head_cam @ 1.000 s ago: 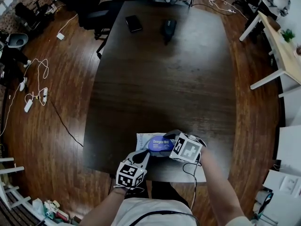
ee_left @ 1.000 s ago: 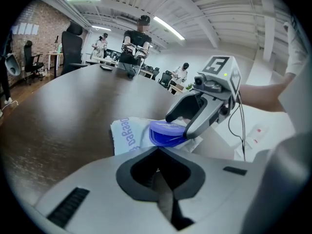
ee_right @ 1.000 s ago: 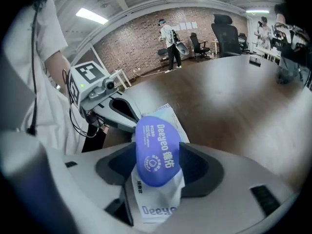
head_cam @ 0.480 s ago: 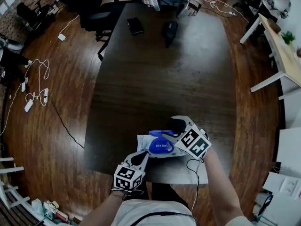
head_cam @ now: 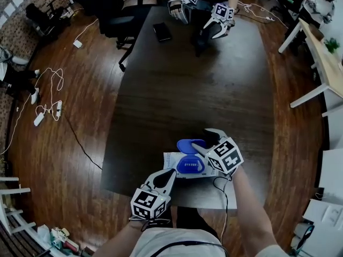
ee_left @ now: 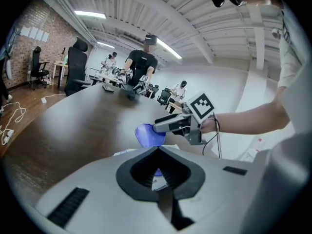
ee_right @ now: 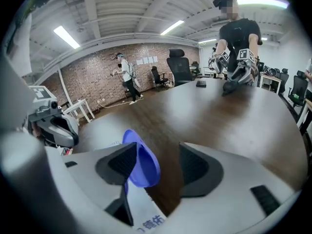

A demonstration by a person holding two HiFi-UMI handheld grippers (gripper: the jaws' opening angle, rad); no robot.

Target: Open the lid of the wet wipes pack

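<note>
**Item: wet wipes pack** (head_cam: 174, 160). White soft pack with a blue oval fitting on top. It lies flat at the 6 o'clock edge of the dark table (head_cam: 182, 79), directly before the wearer.

**Lid** (head_cam: 188, 143). Blue flap, hinged on the pack's 12 o'clock side. It is swung up and over, well off the oval fitting (head_cam: 191, 165), and stands roughly upright or a little past it in the right gripper view.

**Progress.** Judged largely done, since the flap is free of its seat and the opening is exposed. What appears left is to carry the flap fully back, or let it go and see that it stays up.

**Right gripper** (ee_right: 157, 147). It comes in from the pack's 3 o'clock. The jaws stand apart with the lid between them. The flap's back rests against the inner pad on the 9 o'clock side, and the other pad is clear of it. This is a propping contact, not a pinch.

**Left gripper** (ee_left: 158, 150). It sits at the pack's 7 o'clock. The jaws are drawn together with the tips meeting, and printed film shows in the hollow behind them. It appears clenched on the pack's near edge, holding the pack down.

**Surroundings.** A second person (head_cam: 201, 7), also holding grippers, works at the table's 12 o'clock end, well apart.
</note>
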